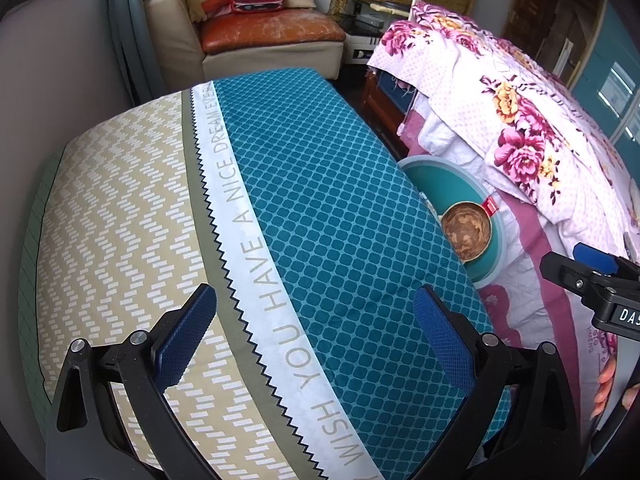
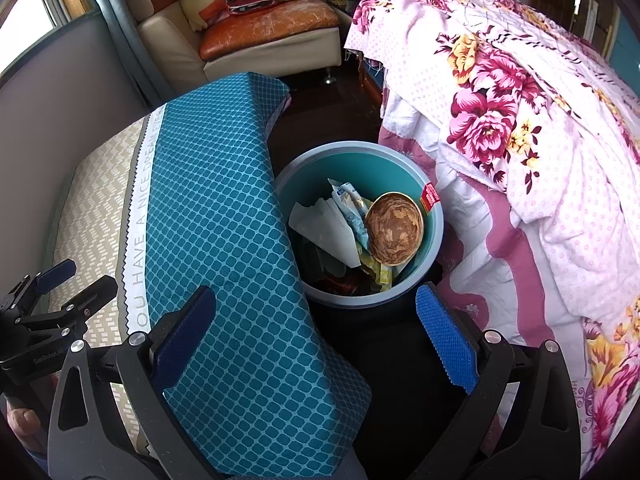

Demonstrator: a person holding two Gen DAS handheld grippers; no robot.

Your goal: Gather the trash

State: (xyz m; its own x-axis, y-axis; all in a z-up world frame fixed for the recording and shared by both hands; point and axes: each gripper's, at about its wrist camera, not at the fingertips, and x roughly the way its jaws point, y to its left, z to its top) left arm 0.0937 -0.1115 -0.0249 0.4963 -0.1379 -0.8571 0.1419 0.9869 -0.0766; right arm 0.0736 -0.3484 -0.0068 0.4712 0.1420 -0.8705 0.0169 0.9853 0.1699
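Where the floor shows between the blue-and-tan cushion (image 2: 224, 216) on the left and the flowery bed cover (image 2: 520, 152) on the right, a round teal trash bin (image 2: 434, 236) stands with a pale blue rim. It is partly full. Inside it lies a round brown bowl (image 2: 394, 229) with swirly brown smears, leaning against the right wall of the bin. Beside the bowl, to the left, are a crumpled white paper (image 2: 324, 224) and a light blue wrapper (image 2: 352, 208). A small red label (image 2: 430, 196) sits on the bin's far right rim.

The right gripper (image 2: 316, 340) hovers near and above the bin, its 2 blue-padded jaws wide apart and holding nothing. The left gripper (image 1: 314, 338) is over the cushion, its jaws also wide apart and empty. From the left view, the bin (image 1: 436, 184) peeks out past the cushion's right edge, with the bowl (image 1: 466, 232) showing. Far away stands a tan armchair (image 2: 240, 40) with an orange seat.
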